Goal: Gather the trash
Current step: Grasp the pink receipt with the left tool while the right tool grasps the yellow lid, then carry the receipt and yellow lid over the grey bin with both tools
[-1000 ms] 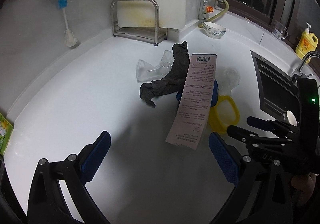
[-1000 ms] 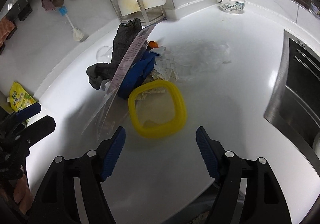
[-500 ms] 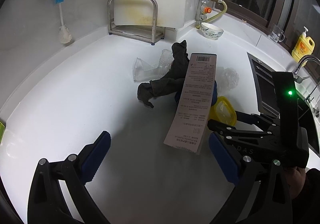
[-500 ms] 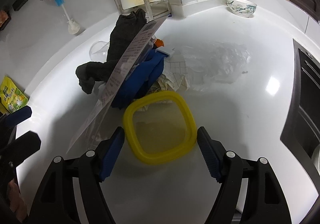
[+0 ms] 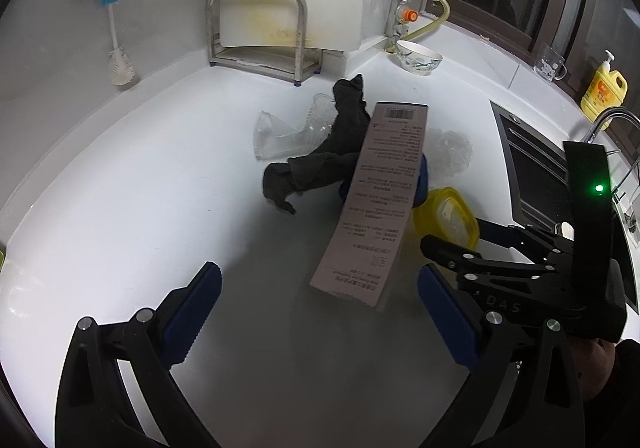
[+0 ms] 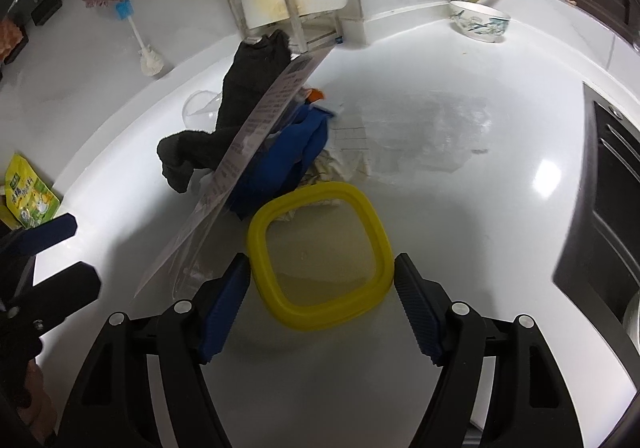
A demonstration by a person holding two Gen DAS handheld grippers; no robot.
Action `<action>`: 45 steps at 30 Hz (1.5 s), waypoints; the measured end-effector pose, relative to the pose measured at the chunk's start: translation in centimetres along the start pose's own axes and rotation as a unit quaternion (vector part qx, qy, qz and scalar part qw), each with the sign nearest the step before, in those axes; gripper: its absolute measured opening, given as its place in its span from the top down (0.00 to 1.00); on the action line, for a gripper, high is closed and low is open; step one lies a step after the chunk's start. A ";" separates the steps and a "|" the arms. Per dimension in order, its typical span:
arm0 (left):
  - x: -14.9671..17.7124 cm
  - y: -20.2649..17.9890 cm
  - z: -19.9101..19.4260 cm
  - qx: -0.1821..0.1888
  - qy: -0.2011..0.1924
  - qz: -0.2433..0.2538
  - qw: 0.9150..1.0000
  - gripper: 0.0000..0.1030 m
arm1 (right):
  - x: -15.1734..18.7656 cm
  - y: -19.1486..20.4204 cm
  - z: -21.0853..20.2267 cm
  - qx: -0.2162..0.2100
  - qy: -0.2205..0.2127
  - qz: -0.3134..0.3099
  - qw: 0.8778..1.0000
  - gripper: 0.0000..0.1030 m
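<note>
Jaws of the right gripper (image 6: 320,306) stand wide apart and now bracket the yellow lid (image 6: 320,254), which a moment ago lay well ahead of them; neither pad presses it yet (the left pad looks just beside the rim). Closing in means the grasp is probably next. The lid lies flat on the white counter (image 6: 460,207), touching a heap of blue cloth (image 6: 296,155), dark rag (image 6: 244,87) and a long printed package (image 5: 384,199). The left gripper (image 5: 316,312) hovers spread and empty, short of the package.
</note>
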State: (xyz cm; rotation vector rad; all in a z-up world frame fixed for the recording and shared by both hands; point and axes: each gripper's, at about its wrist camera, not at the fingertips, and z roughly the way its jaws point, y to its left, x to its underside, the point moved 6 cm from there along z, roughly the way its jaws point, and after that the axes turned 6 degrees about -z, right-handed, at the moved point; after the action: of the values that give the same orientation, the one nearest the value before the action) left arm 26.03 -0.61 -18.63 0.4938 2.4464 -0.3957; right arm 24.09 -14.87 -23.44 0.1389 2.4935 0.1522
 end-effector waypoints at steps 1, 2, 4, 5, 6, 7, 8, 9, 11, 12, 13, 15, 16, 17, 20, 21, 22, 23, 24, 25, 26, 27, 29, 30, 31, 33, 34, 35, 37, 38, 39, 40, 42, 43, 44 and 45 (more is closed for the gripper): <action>0.0 -0.2 0.1 0.001 0.000 0.002 1.000 0.06 | 0.1 -0.4 -0.4 0.002 -0.001 0.005 1.000 0.31; 0.0 -0.5 0.3 0.002 0.002 0.005 1.000 0.06 | 0.2 -0.7 -0.7 0.003 -0.002 0.010 1.000 0.31; 0.0 -1.0 0.7 0.004 0.003 0.007 1.000 0.06 | 0.5 -1.5 -1.3 0.003 -0.004 0.022 1.000 0.31; -0.1 -1.2 0.9 0.006 0.003 0.008 1.000 0.06 | 0.8 -1.9 -1.8 0.004 -0.005 0.030 1.000 0.31; -0.2 -1.6 1.3 0.008 0.003 0.011 1.000 0.06 | 1.1 -2.4 -2.2 0.006 -0.006 0.037 0.999 0.31; -0.3 -1.9 1.6 0.009 0.003 0.012 1.000 0.06 | 1.2 -2.6 -2.5 0.007 -0.007 0.040 0.999 0.31; -0.4 -2.2 2.0 0.010 0.004 0.013 1.000 0.06 | 1.5 -3.0 -2.9 0.010 -0.008 0.044 0.999 0.31; -0.5 -2.5 2.5 0.013 0.005 0.016 1.000 0.06 | 1.8 -3.2 -3.2 0.012 -0.009 0.046 0.999 0.31; -0.8 -3.1 3.6 0.015 0.009 0.022 1.000 0.06 | 2.2 -3.7 -3.8 0.016 -0.011 0.051 0.999 0.31; -0.8 -3.4 4.1 0.015 0.011 0.025 1.000 0.06 | 2.4 -3.8 -4.1 0.017 -0.012 0.053 0.998 0.31; -0.8 -3.6 4.6 0.014 0.014 0.029 0.999 0.06 | 2.5 -4.0 -4.3 0.018 -0.013 0.055 0.998 0.31; -0.9 -3.9 5.6 0.013 0.018 0.036 0.999 0.06 | 2.9 -4.3 -4.7 0.019 -0.015 0.063 0.998 0.31; -1.0 -4.0 5.9 0.013 0.019 0.039 0.999 0.06 | 3.0 -4.5 -4.8 0.018 -0.016 0.067 0.997 0.31; -1.1 -4.0 6.2 0.013 0.020 0.040 0.999 0.07 | 3.1 -4.6 -4.9 0.018 -0.017 0.071 0.997 0.31; -1.2 -4.2 6.7 0.011 0.018 0.044 0.999 0.09 | 3.4 -4.8 -5.1 0.017 -0.018 0.077 0.997 0.31; -1.2 -4.2 6.8 0.010 0.017 0.047 0.999 0.15 | 3.4 -4.8 -5.2 0.017 -0.018 0.078 0.997 0.31; -1.1 -4.3 6.8 0.012 0.018 0.049 0.999 0.24 | 3.5 -4.8 -5.2 0.017 -0.018 0.079 0.997 0.31; -1.1 -4.3 6.8 0.012 0.020 0.052 0.998 0.29 | 3.5 -4.8 -5.2 0.015 -0.019 0.080 0.996 0.31; -0.9 -4.4 6.9 0.013 0.024 0.054 0.998 0.36 | 3.5 -4.8 -5.2 0.014 -0.019 0.082 0.996 0.31; -0.8 -4.5 6.9 0.015 0.025 0.055 0.998 0.41 | 3.5 -4.8 -5.2 0.012 -0.019 0.083 0.996 0.31; -0.8 -4.5 6.8 0.016 0.026 0.056 0.998 0.44 | 3.4 -4.7 -5.3 0.011 -0.020 0.084 0.996 0.31; -0.7 -4.5 6.6 0.019 0.026 0.056 0.998 0.51 | 3.4 -4.6 -5.3 0.011 -0.021 0.083 0.996 0.31; -0.6 -4.6 6.2 0.026 0.026 0.055 0.998 0.59 | 3.3 -4.4 -5.4 0.011 -0.022 0.080 0.996 0.31; -0.6 -4.7 5.9 0.031 0.025 0.054 0.998 0.64 | 3.3 -4.3 -5.5 0.011 -0.022 0.079 0.997 0.31; -0.5 -4.7 5.7 0.033 0.024 0.054 0.998 0.69 | 3.2 -4.2 -5.5 0.010 -0.022 0.079 0.997 0.31; -0.5 -4.9 5.2 0.039 0.021 0.055 0.997 0.74 | 3.2 -4.1 -5.5 0.008 -0.023 0.079 0.997 0.31; -0.6 -5.0 5.0 0.041 0.019 0.055 0.997 0.78 | 3.2 -4.0 -5.6 0.008 -0.023 0.078 0.997 0.31; -0.6 -5.0 4.7 0.043 0.019 0.054 0.997 0.79 | 3.1 -3.9 -5.6 0.007 -0.024 0.078 0.997 0.31; -0.6 -5.1 4.3 0.047 0.019 0.050 0.997 0.84 | 3.0 -3.7 -5.7 0.004 -0.028 0.074 0.997 0.31; -0.6 -5.1 4.1 0.050 0.018 0.048 0.997 0.85 | 2.9 -3.6 -5.8 0.004 -0.029 0.073 0.997 0.31; -0.6 -5.1 3.8 0.052 0.017 0.046 0.997 0.88 | 2.8 -3.5 -5.8 0.004 -0.029 0.073 0.997 0.31; -0.6 -5.1 3.6 0.054 0.017 0.044 0.997 0.89 | 2.7 -3.4 -5.9 0.004 -0.030 0.073 0.997 0.31; -0.5 -5.2 3.1 0.058 0.014 0.044 0.997 0.91 | 2.5 -3.2 -6.2 0.004 -0.032 0.072 0.997 0.31; -0.5 -5.2 3.0 0.059 0.014 0.045 0.997 0.91 | 2.5 -3.2 -6.3 0.004 -0.033 0.071 0.997 0.31; -0.4 -5.3 3.0 0.059 0.014 0.046 0.997 0.91 | 2.4 -3.1 -6.4 0.004 -0.033 0.071 0.997 0.31; -0.3 -5.3 2.9 0.058 0.016 0.045 0.997 0.92 | 2.4 -3.1 -6.5 0.003 -0.034 0.071 0.997 0.31</action>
State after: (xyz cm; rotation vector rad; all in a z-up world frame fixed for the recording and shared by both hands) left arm 25.41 -6.49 -19.84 0.6627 2.4303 -0.4980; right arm 18.09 -18.07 -20.16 0.3190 2.4168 0.1952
